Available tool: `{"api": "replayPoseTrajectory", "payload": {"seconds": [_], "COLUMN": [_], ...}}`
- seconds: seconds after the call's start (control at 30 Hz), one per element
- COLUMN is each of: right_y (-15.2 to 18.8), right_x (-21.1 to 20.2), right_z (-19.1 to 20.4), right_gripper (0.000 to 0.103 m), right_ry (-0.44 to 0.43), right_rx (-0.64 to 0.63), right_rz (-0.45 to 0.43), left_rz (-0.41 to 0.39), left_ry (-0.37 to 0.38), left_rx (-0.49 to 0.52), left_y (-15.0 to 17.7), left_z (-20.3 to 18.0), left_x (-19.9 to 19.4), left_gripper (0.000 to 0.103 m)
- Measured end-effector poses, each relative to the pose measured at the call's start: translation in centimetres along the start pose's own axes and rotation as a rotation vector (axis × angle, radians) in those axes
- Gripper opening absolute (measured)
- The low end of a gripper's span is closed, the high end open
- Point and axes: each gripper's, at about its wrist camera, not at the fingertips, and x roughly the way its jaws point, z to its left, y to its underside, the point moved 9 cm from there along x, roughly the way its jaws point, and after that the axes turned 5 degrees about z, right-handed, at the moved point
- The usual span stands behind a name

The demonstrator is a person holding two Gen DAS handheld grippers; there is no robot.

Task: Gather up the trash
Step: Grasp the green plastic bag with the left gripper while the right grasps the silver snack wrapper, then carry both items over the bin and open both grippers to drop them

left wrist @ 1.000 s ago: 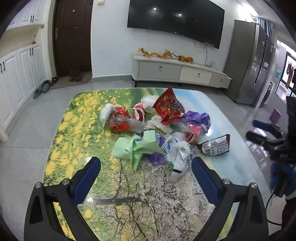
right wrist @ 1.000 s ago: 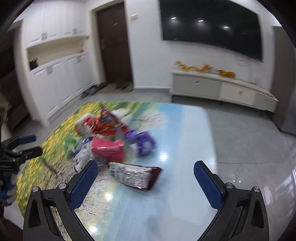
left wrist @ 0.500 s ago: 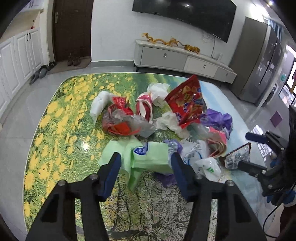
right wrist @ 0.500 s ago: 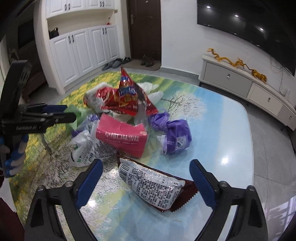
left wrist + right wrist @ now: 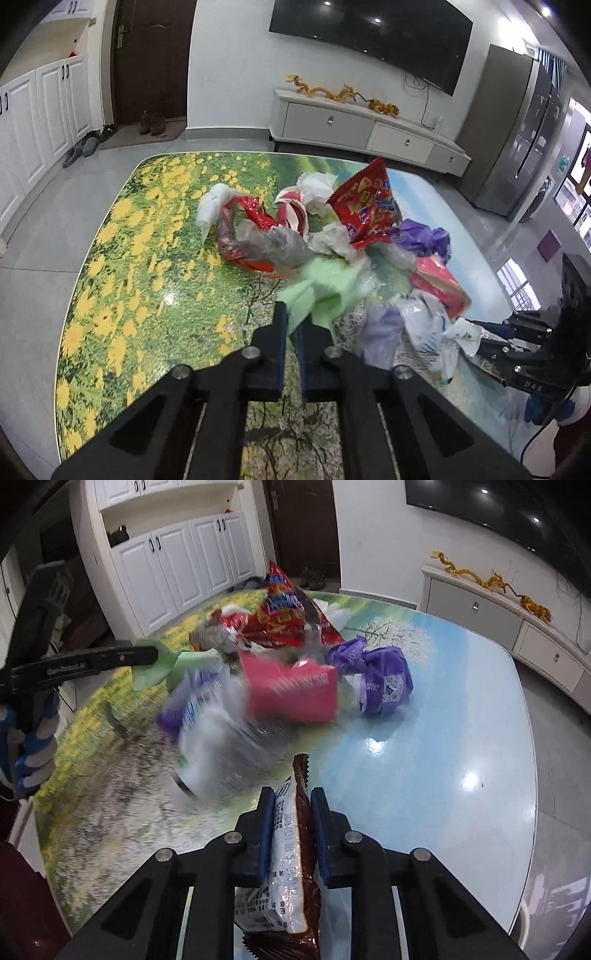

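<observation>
A heap of trash lies mid-table: a red snack bag (image 5: 365,210), a pink packet (image 5: 295,690), purple wrappers (image 5: 384,679), white plastic bags (image 5: 428,328) and crumpled tissues (image 5: 317,188). My left gripper (image 5: 291,314) is shut on a light green plastic bag (image 5: 325,284) and also shows in the right wrist view (image 5: 147,655). My right gripper (image 5: 291,797) is shut on a brown and silver snack wrapper (image 5: 291,853), held above the blue part of the table (image 5: 424,775). It also shows at the right of the left wrist view (image 5: 476,332).
The table top (image 5: 147,258) carries a flower and sky print. A white TV cabinet (image 5: 365,129) stands beyond it under a wall television. White cupboards (image 5: 177,572) and a dark door (image 5: 151,62) lie to the left, a grey fridge (image 5: 517,147) to the right.
Both grippers went from open to shut. The left closed on the green bag and the right closed on the brown and silver wrapper, lifting it off the table; nearby bags are blurred.
</observation>
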Motion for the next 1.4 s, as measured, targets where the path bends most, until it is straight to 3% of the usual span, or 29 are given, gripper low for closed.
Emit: {"api": "replayPoseTrajectory", "payload": {"seconds": [0.27, 0.43, 0.6, 0.77, 1.0, 1.17, 1.23, 1.33, 1.4], "right_y": [-0.9, -0.2, 2.5, 8.4, 16.5, 20.2, 21.2, 23.1, 23.8], "right_x": [-5.0, -8.3, -12.5, -15.8, -15.5, -15.0, -14.6, -14.2, -14.2], "right_z": [1.2, -0.5, -6.4, -15.0, -24.0, -27.8, -28.7, -29.6, -30.0], "right_gripper": [0.019, 0.019, 0.019, 0.019, 0.019, 0.023, 0.024, 0.034, 0.039], "right_ry": [0.004, 0.052, 0.151, 0.29, 0.33, 0.316, 0.321, 0.352, 0.364], "right_rx": [0.016, 0.072, 0.215, 0.425, 0.692, 0.824, 0.853, 0.893, 0.918], "right_rz": [-0.122, -0.192, -0.244, -0.233, -0.19, -0.184, -0.169, -0.138, -0.132], "left_rz": [-0.044, -0.072, -0.058, 0.006, 0.168, 0.227, 0.286, 0.357, 0.38], "left_ry": [-0.004, 0.053, 0.165, 0.277, 0.392, 0.409, 0.44, 0.465, 0.471], "left_rx": [0.007, 0.072, 0.223, 0.375, 0.531, 0.579, 0.581, 0.579, 0.575], "left_y": [0.6, -0.5, -2.1, -2.1, 0.3, 2.5, 3.7, 5.1, 5.6], "left_z": [-0.4, -4.0, -12.9, -23.6, -38.8, -45.2, -47.2, -49.2, -49.7], "left_x": [-3.3, -5.3, -4.5, -1.5, 5.2, 8.7, 10.1, 12.0, 12.7], "left_gripper": [0.004, 0.004, 0.004, 0.004, 0.004, 0.005, 0.006, 0.009, 0.022]}}
